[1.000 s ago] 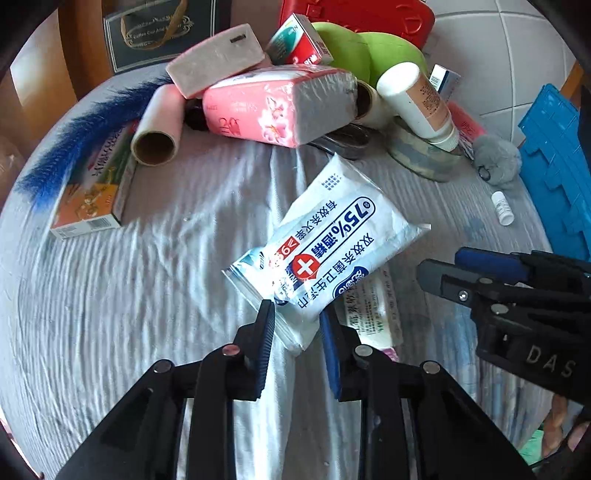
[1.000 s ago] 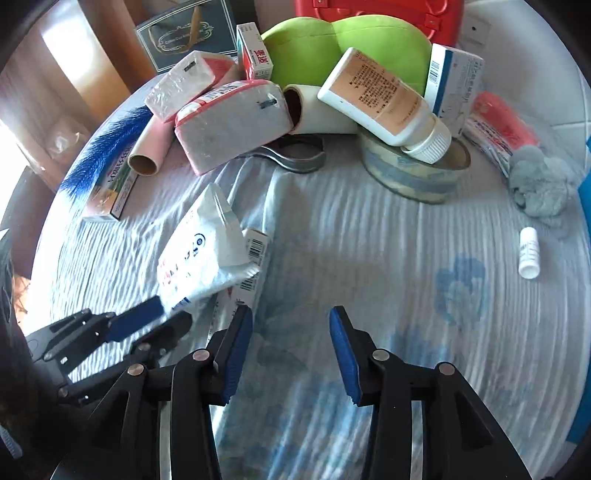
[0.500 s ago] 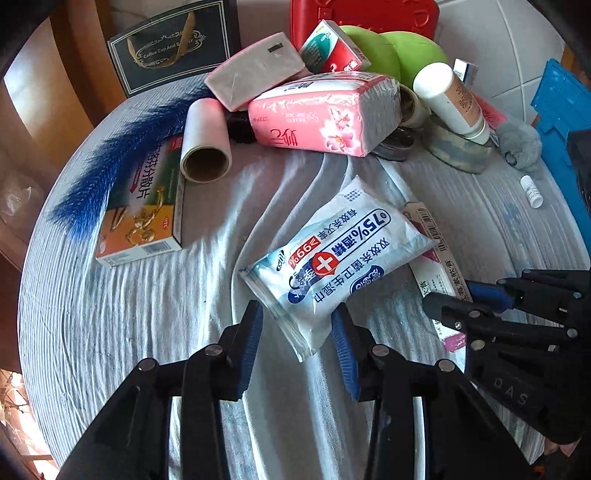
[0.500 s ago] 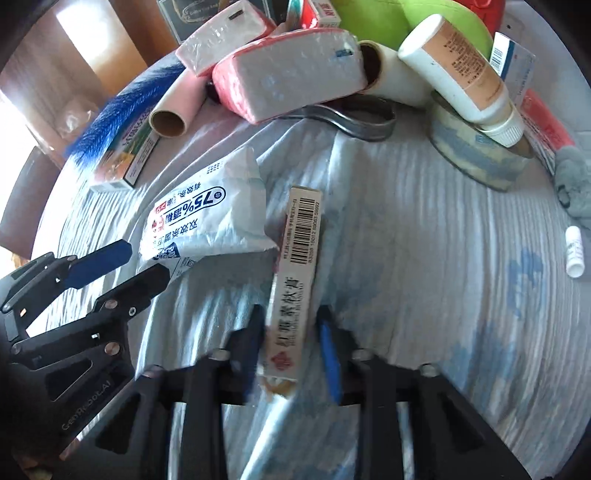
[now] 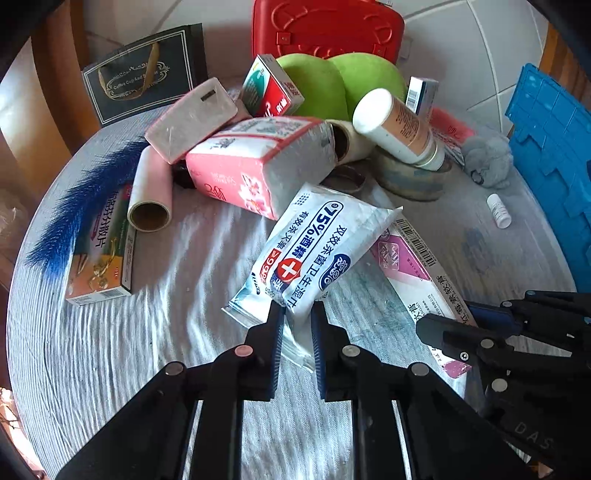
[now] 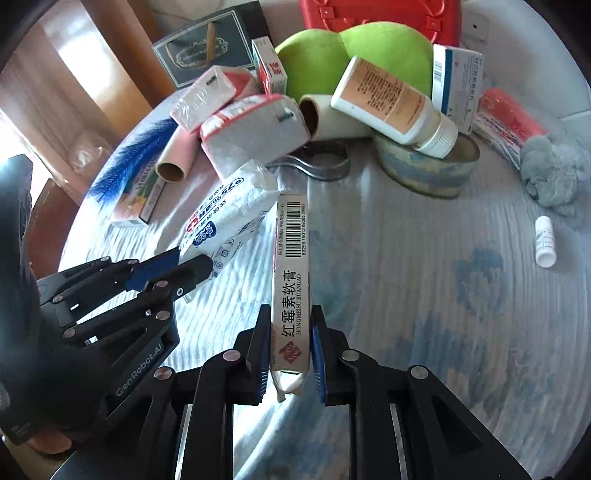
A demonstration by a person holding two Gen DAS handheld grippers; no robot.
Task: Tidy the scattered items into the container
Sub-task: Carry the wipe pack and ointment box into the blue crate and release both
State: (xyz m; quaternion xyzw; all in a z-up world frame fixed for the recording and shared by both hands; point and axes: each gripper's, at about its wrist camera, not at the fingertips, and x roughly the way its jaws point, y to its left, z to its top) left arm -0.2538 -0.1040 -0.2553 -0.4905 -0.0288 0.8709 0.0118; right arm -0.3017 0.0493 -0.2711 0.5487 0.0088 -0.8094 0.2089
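A white wipes pack (image 5: 314, 251) with blue print lies tilted on the cloth-covered round table (image 5: 110, 350). My left gripper (image 5: 297, 314) is shut on its near corner. Beside it is a long white and pink ointment box (image 6: 291, 258), and my right gripper (image 6: 288, 328) is shut on that box's near end. In the right wrist view the left gripper (image 6: 192, 262) and the wipes pack (image 6: 225, 214) sit at the left. The left wrist view shows the right gripper (image 5: 454, 321) on the ointment box (image 5: 413, 266). A blue plastic crate (image 5: 550, 155) stands at the table's right edge.
Piled at the back are a pink tissue pack (image 5: 258, 162), a lotion bottle (image 5: 399, 129), a tape roll (image 5: 413, 177), a green cushion (image 5: 340, 85) and a red case (image 5: 325, 29). A blue feather (image 5: 70, 214), a medicine box (image 5: 99, 258) and a small vial (image 5: 498, 210) lie apart.
The left jaws opened wider, then closed on the wipes pack's corner. The right gripper, open and empty a second ago, has closed on the ointment box's end.
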